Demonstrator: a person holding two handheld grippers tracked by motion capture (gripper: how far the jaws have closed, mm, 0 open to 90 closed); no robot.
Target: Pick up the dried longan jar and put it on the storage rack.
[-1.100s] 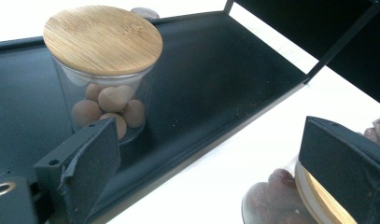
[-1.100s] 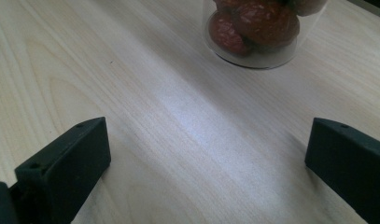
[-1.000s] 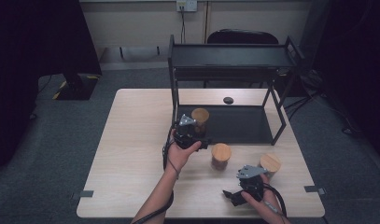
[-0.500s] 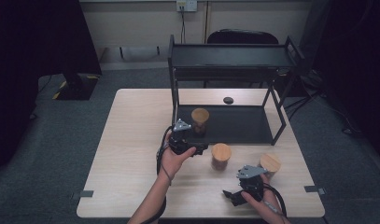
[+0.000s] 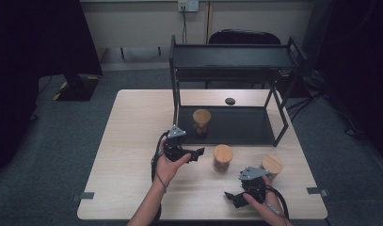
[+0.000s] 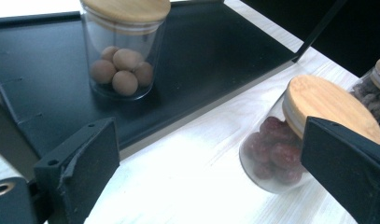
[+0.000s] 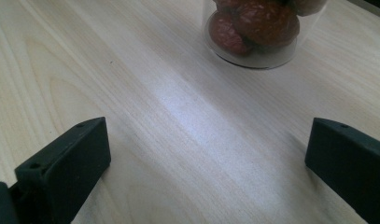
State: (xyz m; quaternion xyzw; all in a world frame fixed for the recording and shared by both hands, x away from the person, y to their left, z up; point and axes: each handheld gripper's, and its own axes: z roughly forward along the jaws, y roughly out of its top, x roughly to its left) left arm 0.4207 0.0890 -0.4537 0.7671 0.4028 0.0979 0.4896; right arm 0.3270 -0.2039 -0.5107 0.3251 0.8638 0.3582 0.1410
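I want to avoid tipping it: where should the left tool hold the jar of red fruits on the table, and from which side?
Grip the jar of red fruits on its glass wall below the wooden lid, coming level from its left, where the open left tool is. The jar stands upright and round, with bare table on that side.

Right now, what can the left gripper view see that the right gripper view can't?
The left gripper view takes in the black shelf, the jar of round brown balls standing on it, the wooden lid of the jar of red fruit, and part of a third jar at the right edge. The right gripper view sees a long bare stretch of the wooden table in front of its tongs. Both see the jar of red fruit, pale tabletop, and their own black tongs standing open with nothing between them.
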